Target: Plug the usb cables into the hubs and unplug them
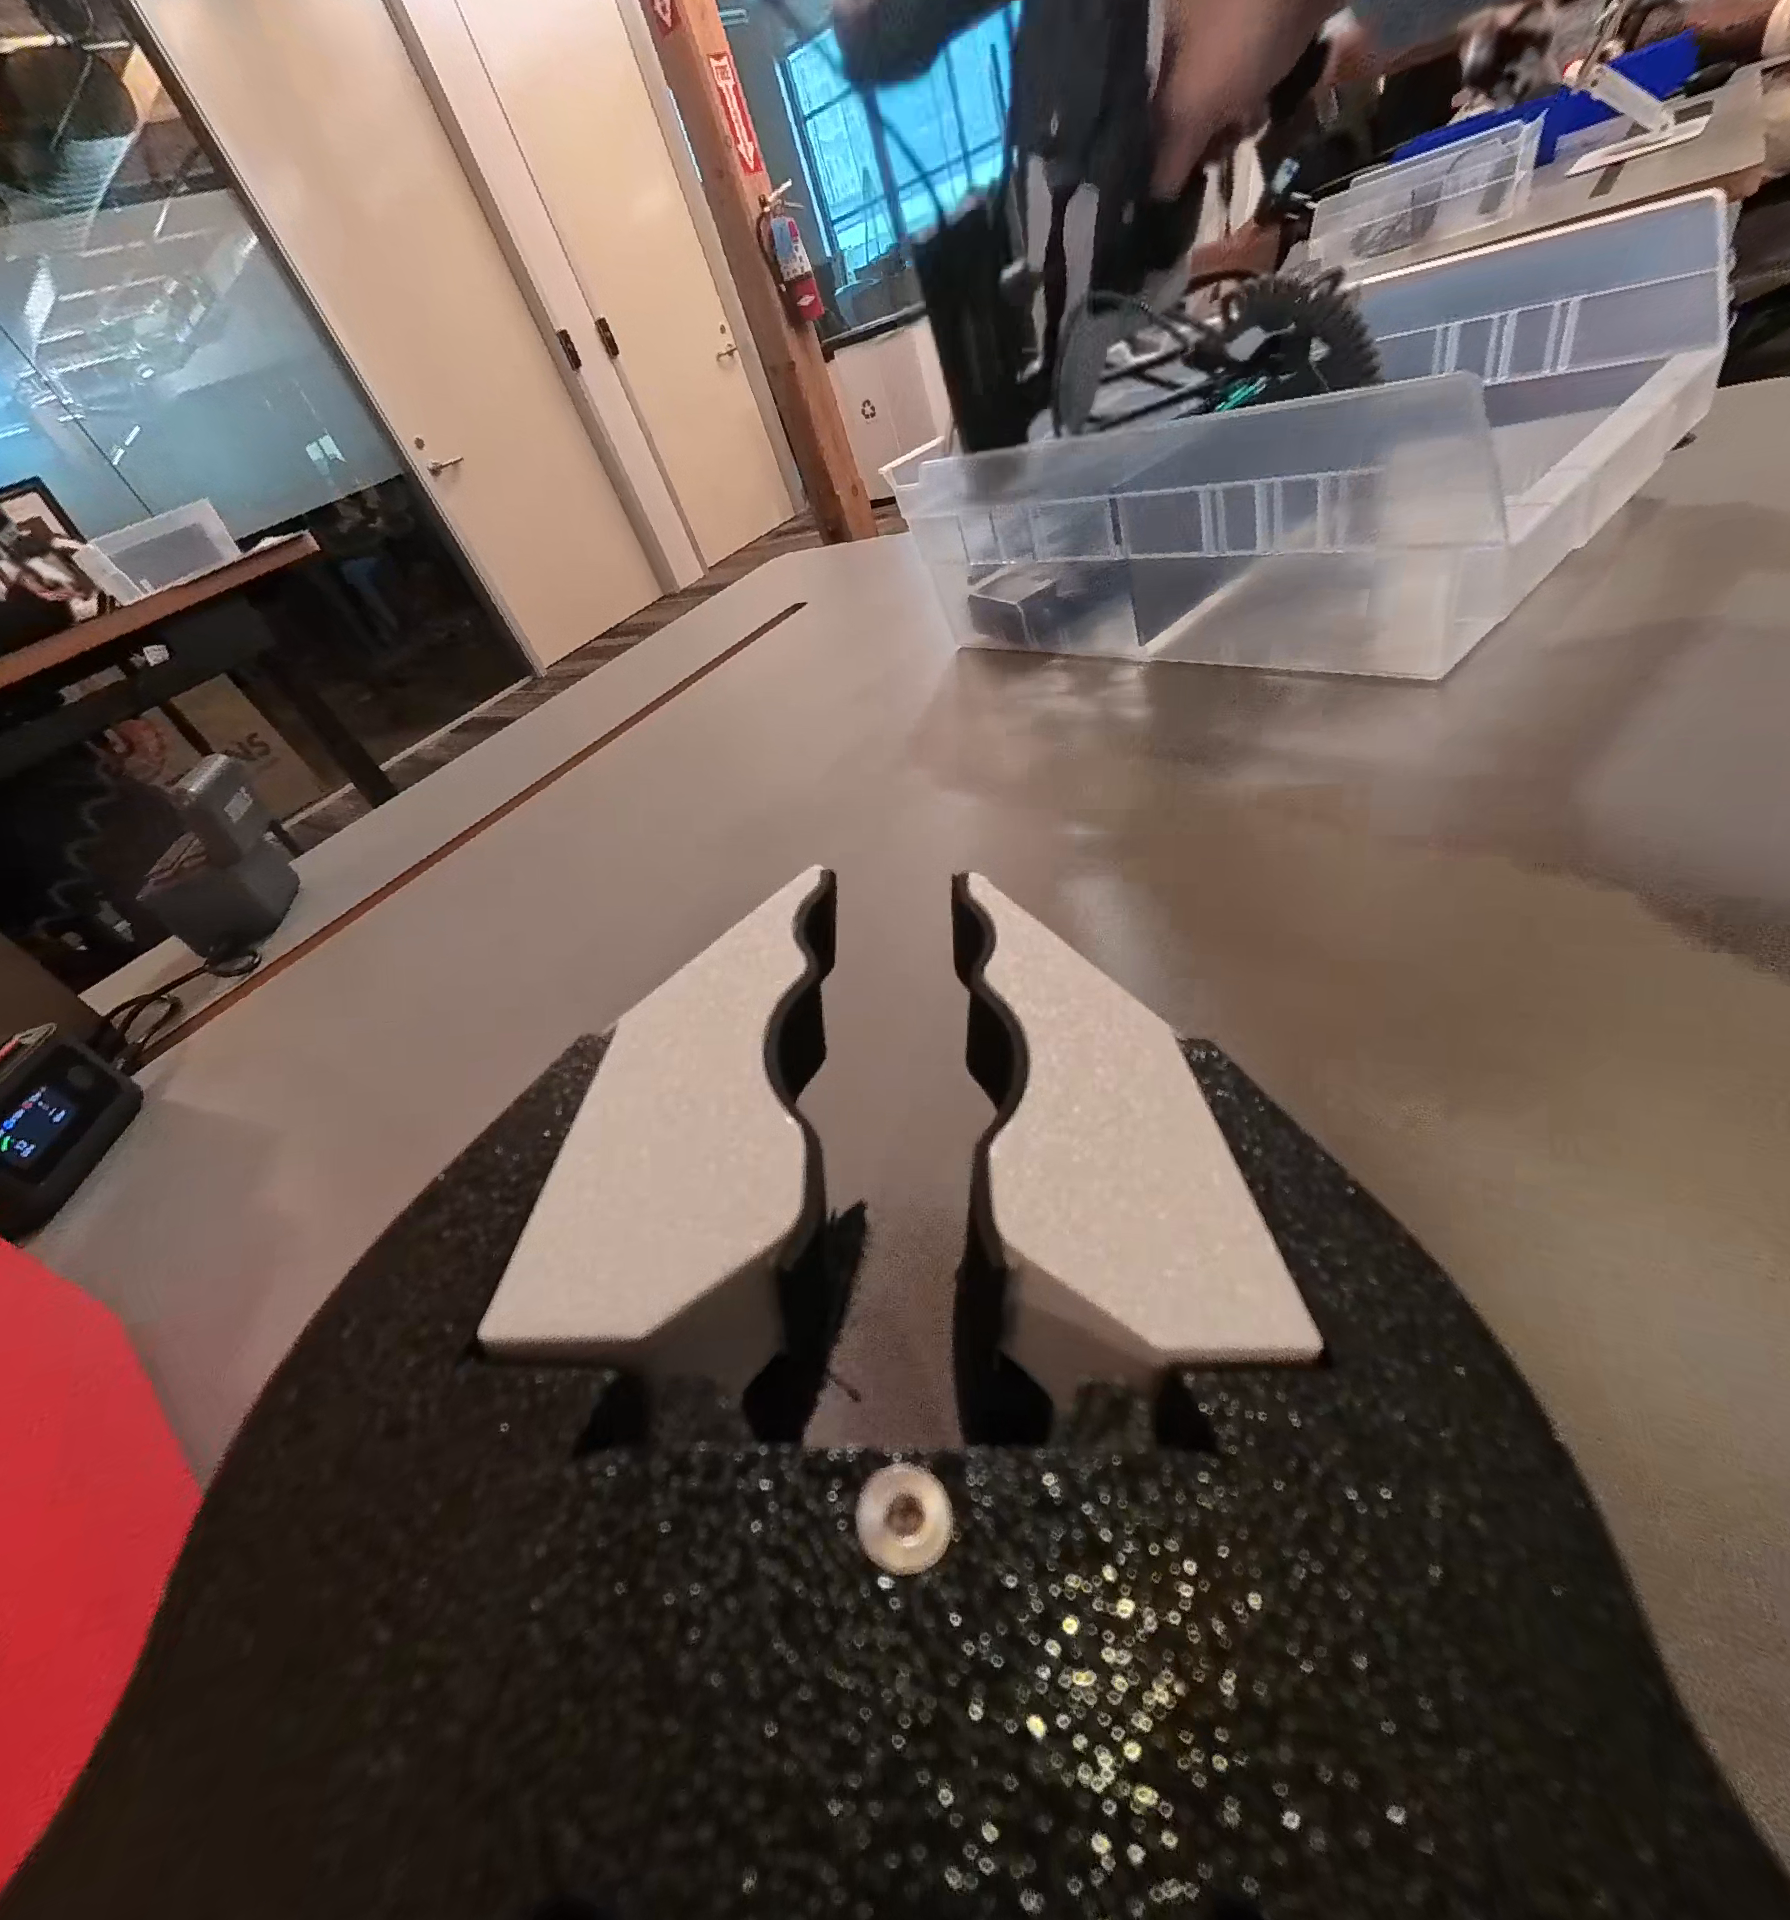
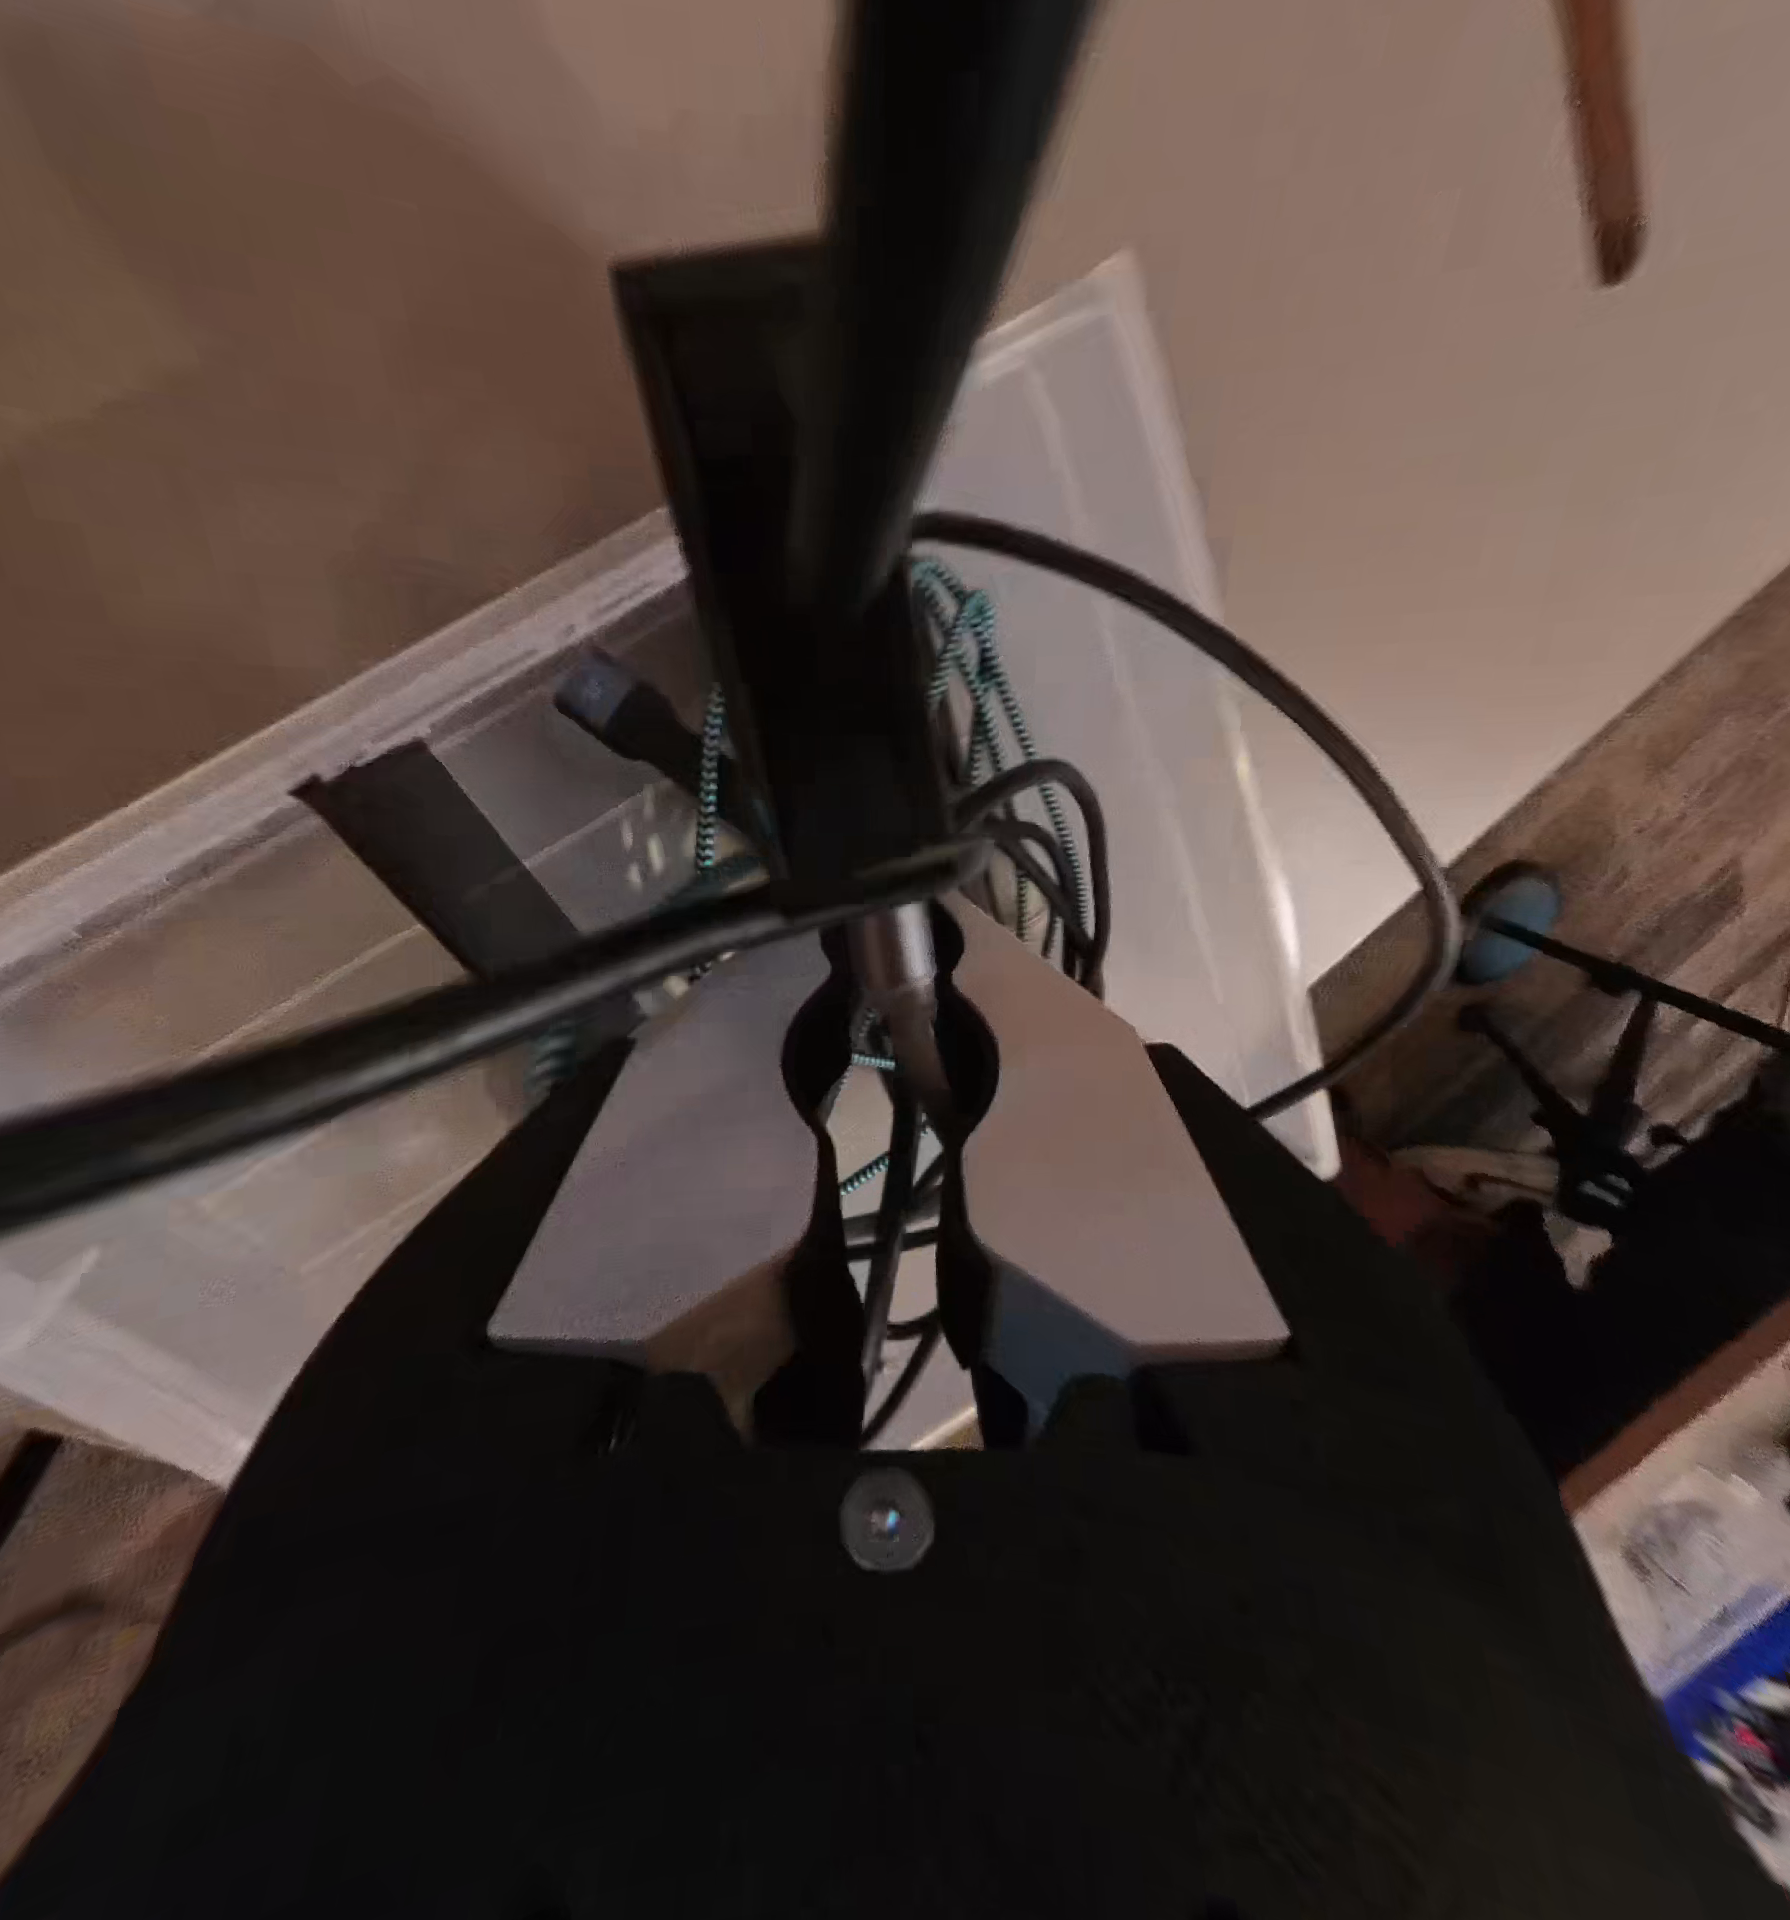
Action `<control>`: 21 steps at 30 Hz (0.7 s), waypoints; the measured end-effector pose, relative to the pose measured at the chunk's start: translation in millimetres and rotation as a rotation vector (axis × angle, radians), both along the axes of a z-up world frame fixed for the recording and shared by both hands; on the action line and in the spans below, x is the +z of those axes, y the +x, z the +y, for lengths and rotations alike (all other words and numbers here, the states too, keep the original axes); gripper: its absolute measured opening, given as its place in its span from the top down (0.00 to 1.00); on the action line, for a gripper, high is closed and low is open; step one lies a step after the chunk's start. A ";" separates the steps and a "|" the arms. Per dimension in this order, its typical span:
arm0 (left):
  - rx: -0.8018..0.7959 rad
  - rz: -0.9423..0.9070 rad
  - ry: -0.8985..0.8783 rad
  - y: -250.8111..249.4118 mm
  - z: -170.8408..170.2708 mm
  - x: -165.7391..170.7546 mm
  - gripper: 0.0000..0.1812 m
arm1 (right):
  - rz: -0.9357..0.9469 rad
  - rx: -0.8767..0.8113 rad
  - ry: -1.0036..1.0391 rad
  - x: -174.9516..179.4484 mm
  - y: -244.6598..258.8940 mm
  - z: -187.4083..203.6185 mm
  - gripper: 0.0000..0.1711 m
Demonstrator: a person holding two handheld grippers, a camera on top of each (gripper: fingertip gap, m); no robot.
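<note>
In the right wrist view my right gripper (image 2: 893, 940) is shut on the grey metal plug (image 2: 896, 987) of a black cable (image 2: 1286, 707). The plug meets the end of a long black hub (image 2: 818, 665), which hangs lifted over a clear plastic bin (image 2: 1109, 582). A second black bar (image 2: 953, 208) crosses in front, blurred. Black and teal braided cables (image 2: 974, 644) trail into the bin. In the left wrist view my left gripper (image 1: 891, 894) is open and empty, low over the grey table (image 1: 1286, 935). The lifted black hub (image 1: 974, 332) shows blurred above the bin (image 1: 1286, 561).
The clear bin has dividers and a tilted clear lid (image 1: 1317, 457). A small black device with a lit screen (image 1: 34, 1132) sits at the table's left edge. A red sleeve (image 1: 29, 1558) is at the lower left. More clear boxes (image 1: 1431, 197) stand behind. Left tips to right tips: about 35 cm.
</note>
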State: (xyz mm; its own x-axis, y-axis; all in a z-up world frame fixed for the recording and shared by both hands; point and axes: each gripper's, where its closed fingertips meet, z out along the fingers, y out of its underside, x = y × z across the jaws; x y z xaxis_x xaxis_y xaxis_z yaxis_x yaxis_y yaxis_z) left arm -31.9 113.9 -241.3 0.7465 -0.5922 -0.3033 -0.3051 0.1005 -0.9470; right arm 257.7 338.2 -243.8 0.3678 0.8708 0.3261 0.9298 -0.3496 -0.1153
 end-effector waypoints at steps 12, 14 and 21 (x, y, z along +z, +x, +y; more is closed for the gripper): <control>-0.016 0.048 0.005 5.6 -2.2 -4.3 0.89 | -0.126 -0.183 -0.076 4.1 20.3 -15.3 0.78; -0.018 0.052 0.004 6.2 -2.6 -4.8 0.90 | -0.107 -0.221 -0.067 20.0 30.4 -27.2 0.69; -0.026 0.054 0.004 8.2 -3.1 -5.3 0.90 | 0.244 -0.325 -0.056 63.8 35.3 -81.3 0.73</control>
State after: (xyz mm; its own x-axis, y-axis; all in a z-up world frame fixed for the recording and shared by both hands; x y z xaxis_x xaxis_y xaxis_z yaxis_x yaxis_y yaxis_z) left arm -23.7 110.9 -246.6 0.7135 -0.6097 -0.3451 -0.3533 0.1123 -0.9288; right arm 293.0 256.9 -180.0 0.6875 0.7105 0.1503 0.7175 -0.6326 -0.2914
